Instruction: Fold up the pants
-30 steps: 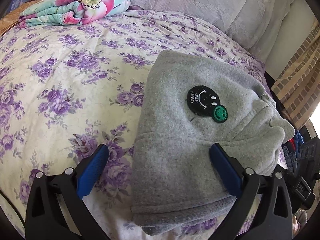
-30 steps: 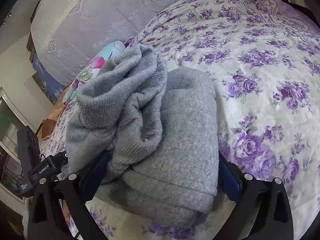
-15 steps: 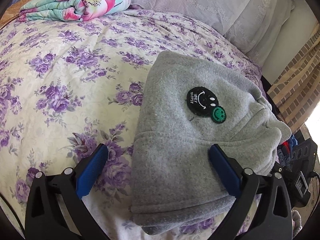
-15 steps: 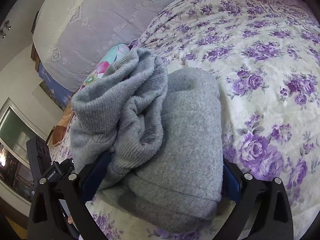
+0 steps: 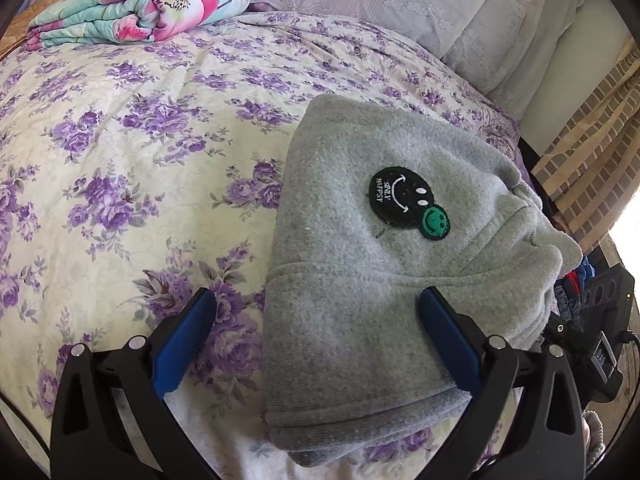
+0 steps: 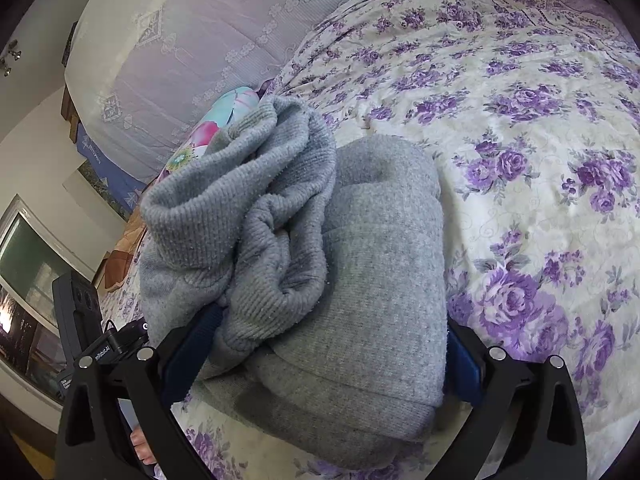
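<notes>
The grey pants point(image 5: 360, 280) lay folded into a thick bundle on the floral bedspread point(image 5: 120, 160), filling the 4 o'clock part of the left wrist view. A black smiley patch point(image 5: 400, 196) with a smaller green one point(image 5: 435, 222) touching its lower right edge sat on the top face of the bundle. The left gripper point(image 5: 316, 320) stood wide apart, its blue pads point(image 5: 184, 340) spread: one over the bedspread at 7 o'clock, the other above the fabric at 5 o'clock, with nothing pinched between them.

In the right wrist view the pants point(image 6: 360, 280) sat in the centre, with a ribbed, crumpled part point(image 6: 260, 220) heaped on the bundle toward 10 o'clock. The right gripper point(image 6: 328, 344) was also spread wide, its fingers flanking the bundle on both sides; whether the pads actually pressed the cloth was hard to tell, since the fabric hid most of them.

A folded flowered blanket point(image 5: 140, 12) lay at 11 o'clock near the pale headboard cover point(image 5: 400, 8), well apart from the pants.
</notes>
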